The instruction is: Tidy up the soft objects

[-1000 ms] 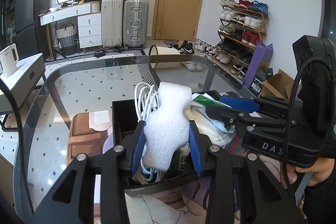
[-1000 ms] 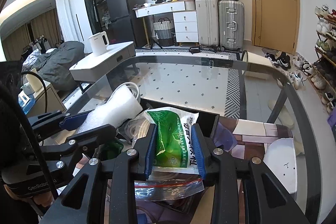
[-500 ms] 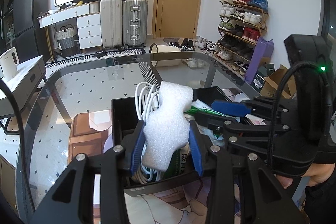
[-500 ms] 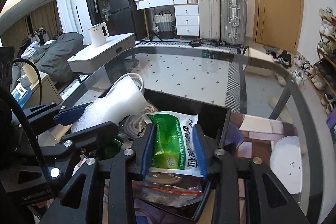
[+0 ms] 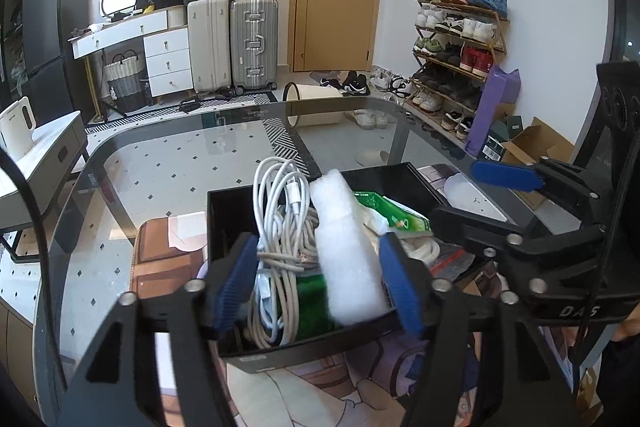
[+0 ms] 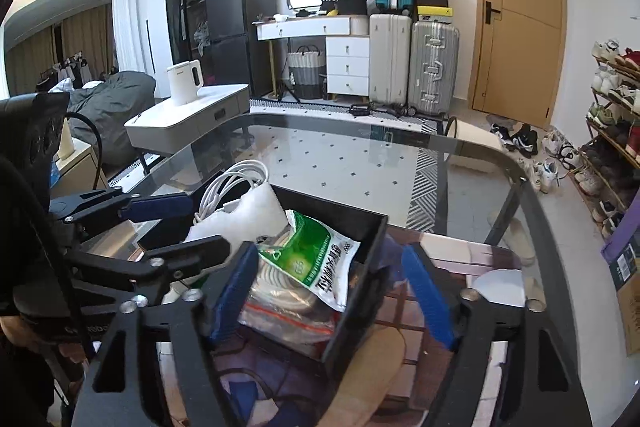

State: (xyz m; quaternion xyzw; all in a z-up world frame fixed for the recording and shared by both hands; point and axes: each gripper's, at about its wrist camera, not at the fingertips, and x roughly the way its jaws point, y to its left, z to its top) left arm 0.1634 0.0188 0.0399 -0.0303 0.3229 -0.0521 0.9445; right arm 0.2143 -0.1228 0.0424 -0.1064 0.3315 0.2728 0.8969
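A black box on the glass table holds the soft things. A white foam block leans inside it beside a coil of white cable. My left gripper hangs over the box's near side. Its jaws are opening, with the foam loose between them, close to the right pad. A green-and-white packet lies in the box on a clear zip bag. My right gripper straddles the box's right wall. Its jaws are also opening, and neither pad presses the packet.
The box sits on a printed mat on the glass table, whose curved far edge is in view. A white round pad lies to the right of the box. Suitcases, a dresser and a shoe rack stand beyond the table.
Both grippers have opened. The foam block has left the left pads and now leans in the box. The packet has dropped from the right pads into the box, and the right gripper has shifted right.
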